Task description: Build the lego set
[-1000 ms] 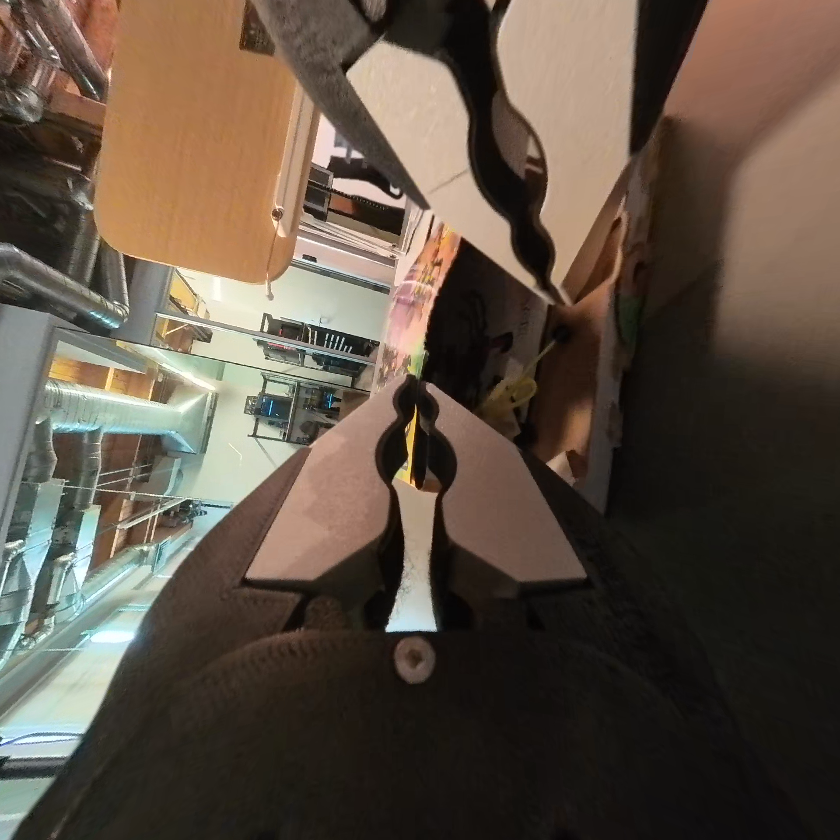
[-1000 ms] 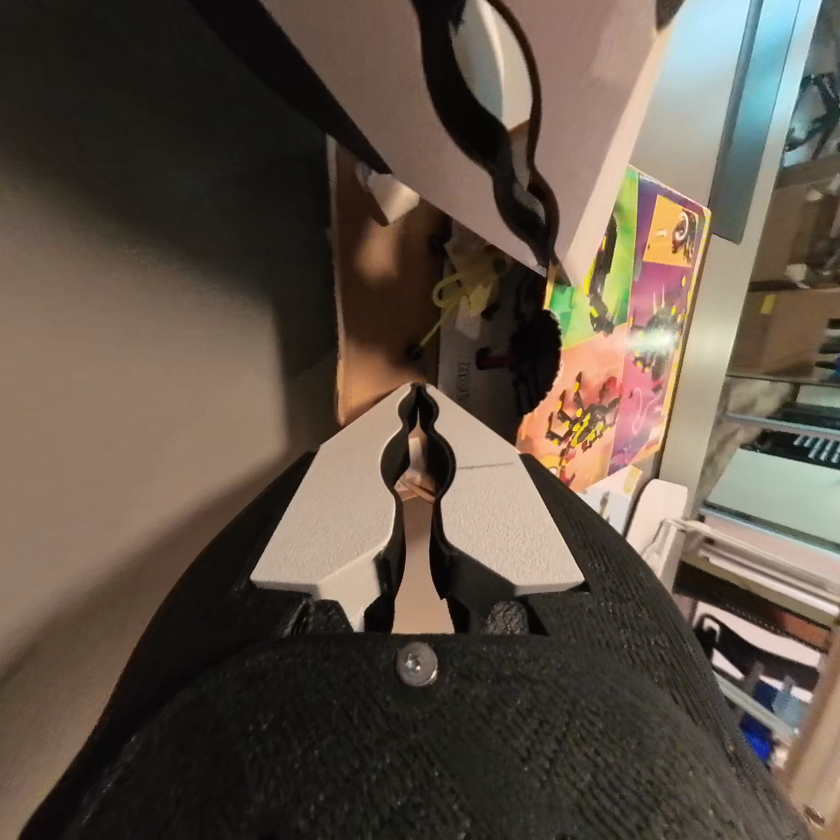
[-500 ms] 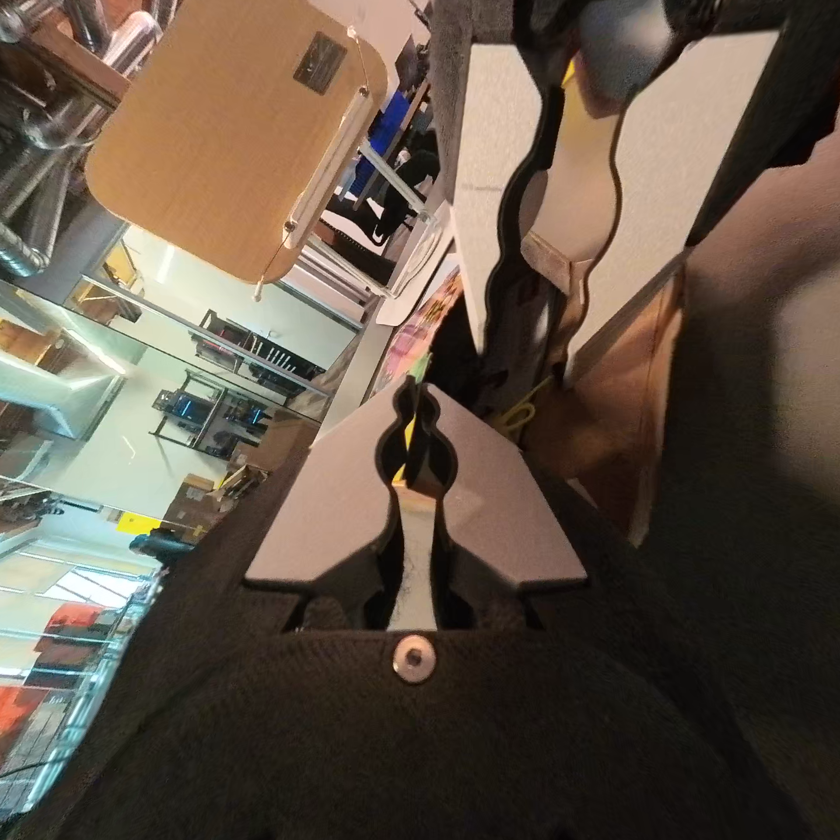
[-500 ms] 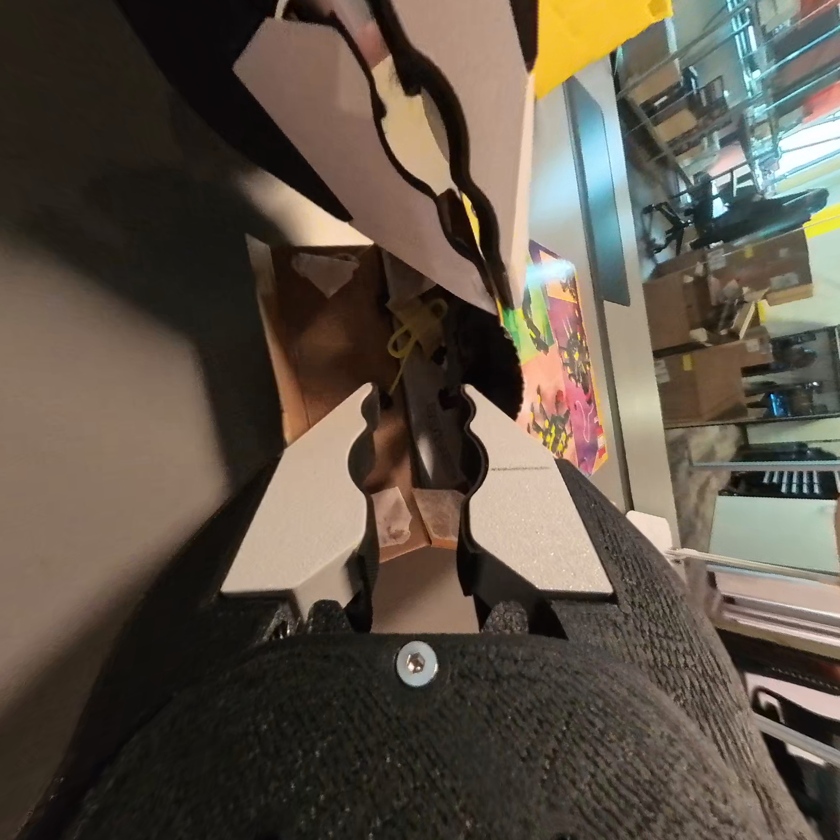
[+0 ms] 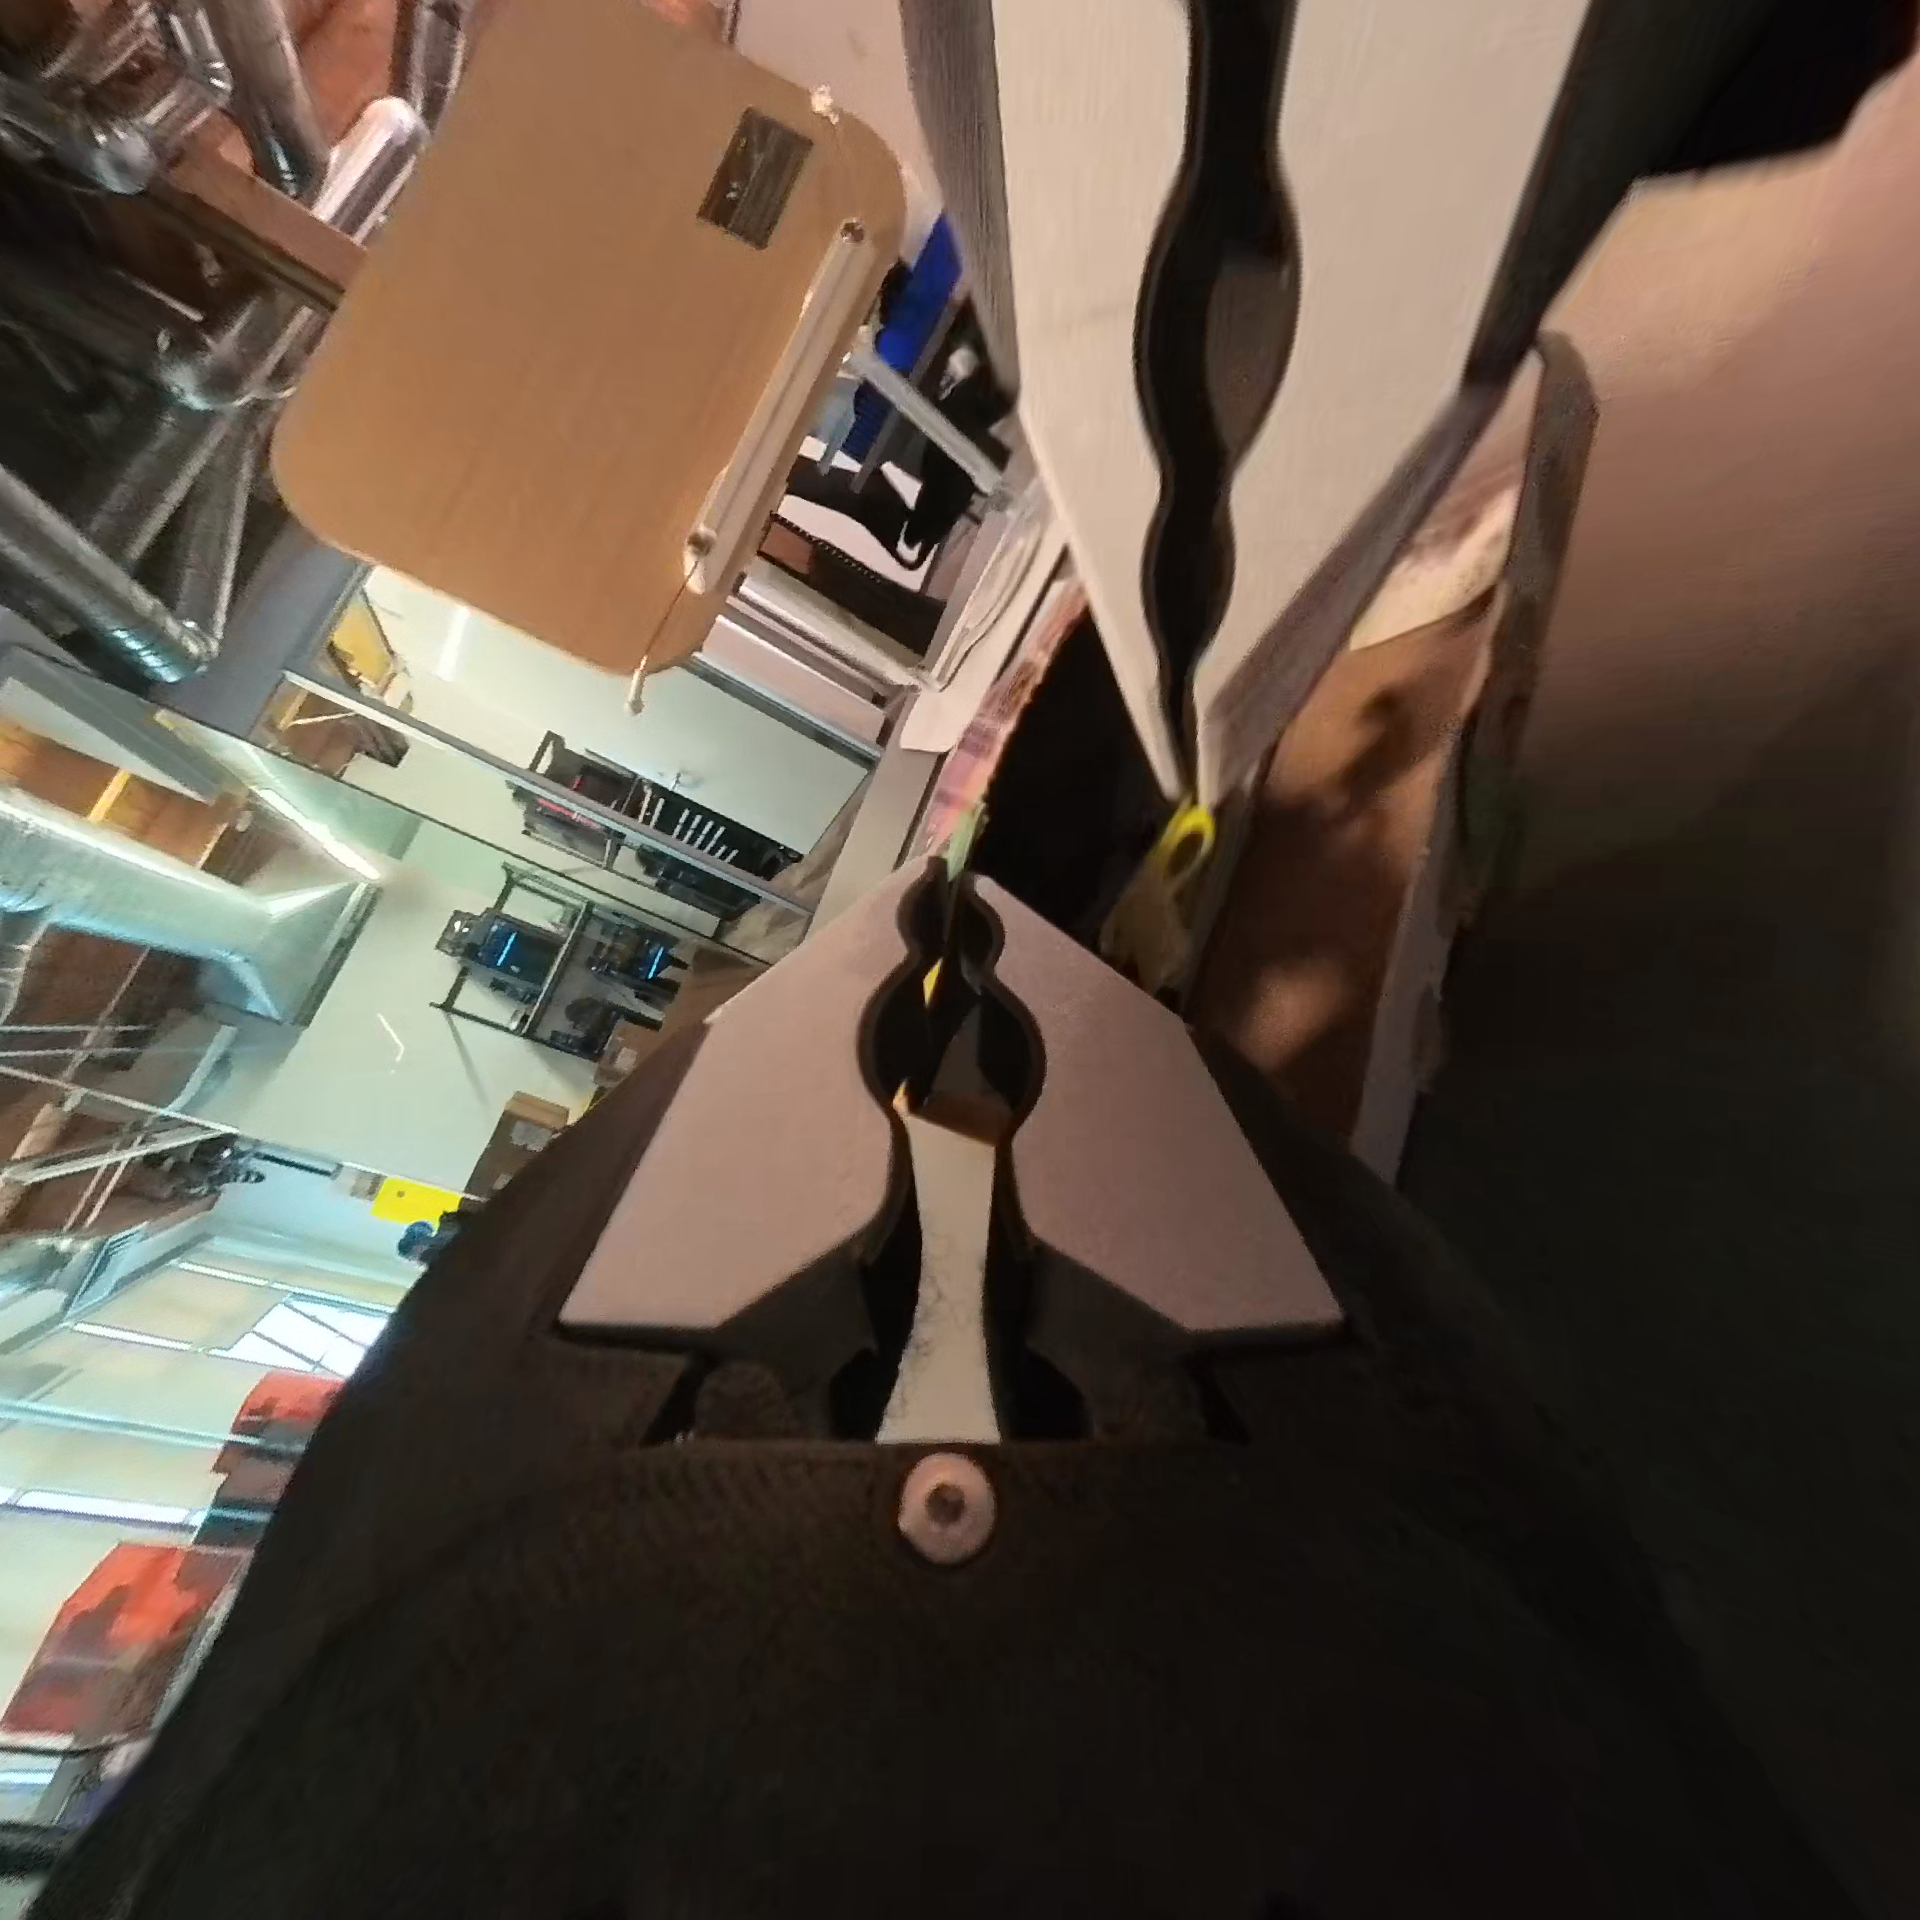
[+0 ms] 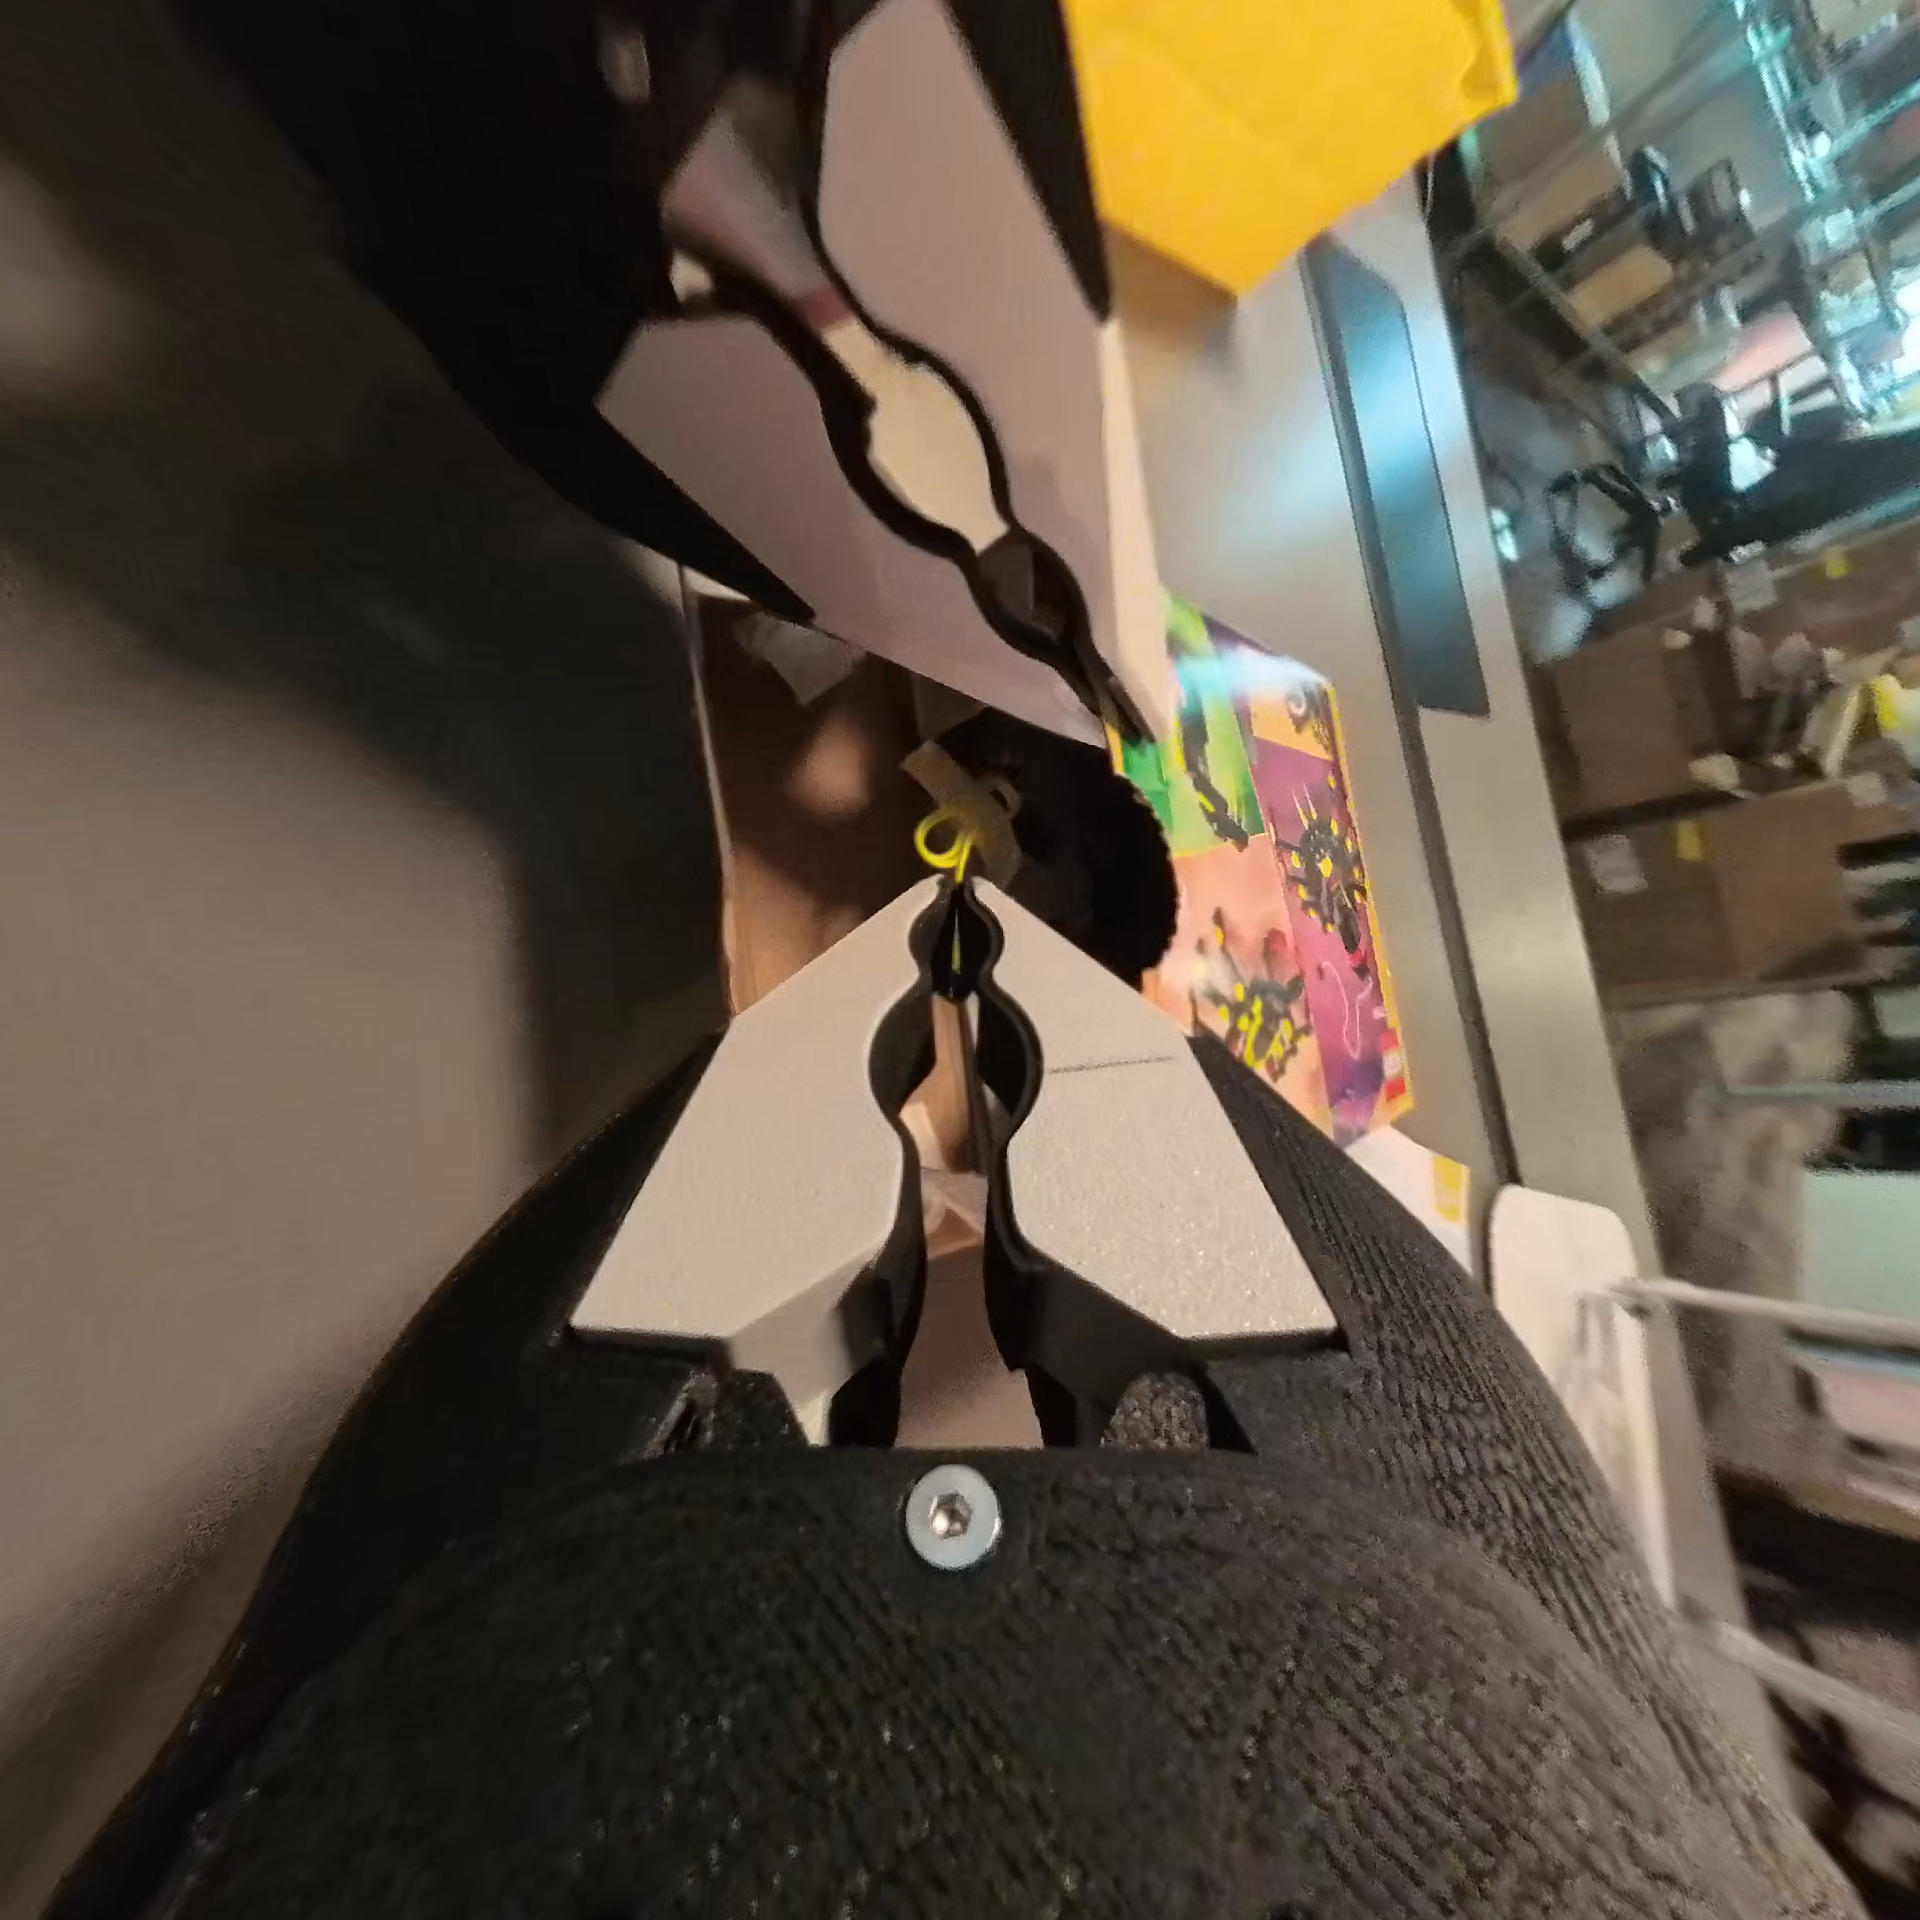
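The views are tilted sideways. An open lego box [image 6: 1320, 883] has a colourful printed face and a brown cardboard inside [image 5: 1351, 831]. My left gripper [image 5: 951, 883] is shut on the box's thin printed wall; a black and yellow edge shows between its jaws. It also shows in the right wrist view [image 6: 1117, 722], pinching the box's green corner. My right gripper [image 6: 954, 896] is shut on a thin yellow cord with a loop [image 6: 938, 837] that comes out of the box mouth. The left wrist view shows its tips [image 5: 1184, 795] right at the loop [image 5: 1184, 844].
A dark, toothed-edged thing [image 6: 1091, 862] sits in the box mouth behind the loop. The grey table top [image 6: 260, 935] fills the left of the right wrist view. A wooden board [image 5: 561, 343], a yellow thing [image 6: 1268, 114] and shelves with cardboard boxes [image 6: 1714, 883] lie beyond. About 4 cm separates my left fingertips from my right.
My right gripper was shut, opened wide in front of the box mouth, and is now shut on the yellow cord. My left gripper stayed shut on the box wall.
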{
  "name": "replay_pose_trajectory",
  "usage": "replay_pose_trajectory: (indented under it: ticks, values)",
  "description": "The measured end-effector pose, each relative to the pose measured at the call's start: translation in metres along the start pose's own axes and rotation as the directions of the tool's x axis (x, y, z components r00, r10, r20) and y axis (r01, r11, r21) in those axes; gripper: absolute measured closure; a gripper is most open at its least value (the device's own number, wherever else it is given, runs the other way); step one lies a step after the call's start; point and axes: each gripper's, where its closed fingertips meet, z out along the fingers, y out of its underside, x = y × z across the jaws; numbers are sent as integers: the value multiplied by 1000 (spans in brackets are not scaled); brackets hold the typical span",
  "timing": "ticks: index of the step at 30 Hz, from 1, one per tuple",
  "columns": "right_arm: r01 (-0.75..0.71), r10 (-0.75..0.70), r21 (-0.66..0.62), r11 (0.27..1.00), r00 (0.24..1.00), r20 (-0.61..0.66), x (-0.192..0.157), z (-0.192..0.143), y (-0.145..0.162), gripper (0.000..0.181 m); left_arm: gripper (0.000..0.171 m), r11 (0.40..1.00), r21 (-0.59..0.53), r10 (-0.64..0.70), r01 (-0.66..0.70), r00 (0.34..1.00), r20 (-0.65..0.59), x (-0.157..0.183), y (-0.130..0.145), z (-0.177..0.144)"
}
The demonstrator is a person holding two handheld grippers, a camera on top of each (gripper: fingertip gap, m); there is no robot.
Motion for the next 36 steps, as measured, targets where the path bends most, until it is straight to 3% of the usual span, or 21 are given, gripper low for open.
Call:
replay_pose_trajectory:
  ticks: [4, 6, 9, 13, 16, 19, 23, 36]
  values:
    - [-156, 146, 166, 974, 987, 74, 12, -28, -6, 181, 171, 999, -37, -11, 13, 999, 46, -9, 12, 2]
    - [-307, 274, 293, 906, 950, 148, 22, -43, -15, 181, 171, 998, -55, -27, 30, 998, 48, -11, 17, 3]
    - [-592, 472, 450, 669, 805, 359, 41, -68, -33, 181, 171, 998, -56, -26, 28, 999, 45, -11, 19, 3]
    - [-825, 560, 445, 348, 563, 608, 60, -84, -37, 181, 171, 995, -66, 73, -71, 997, 33, -3, 19, 4]
    - [-899, 558, 389, 204, 433, 708, 66, -85, -36, 181, 171, 990, -64, 131, -129, 991, 25, 2, 17, 4]
    - [-936, 527, 336, 104, 339, 780, 69, -88, -37, 181, 171, 988, -61, 142, -141, 990, 19, 4, 16, 4]
    - [-952, 498, 301, 59, 289, 817, 69, -90, -37, 181, 171, 988, -59, 145, -144, 989, 15, 4, 16, 4]
    - [-958, 463, 285, 28, 265, 846, 68, -89, -42, 181, 171, 984, -43, 174, -174, 985, -2, 11, 12, 6]
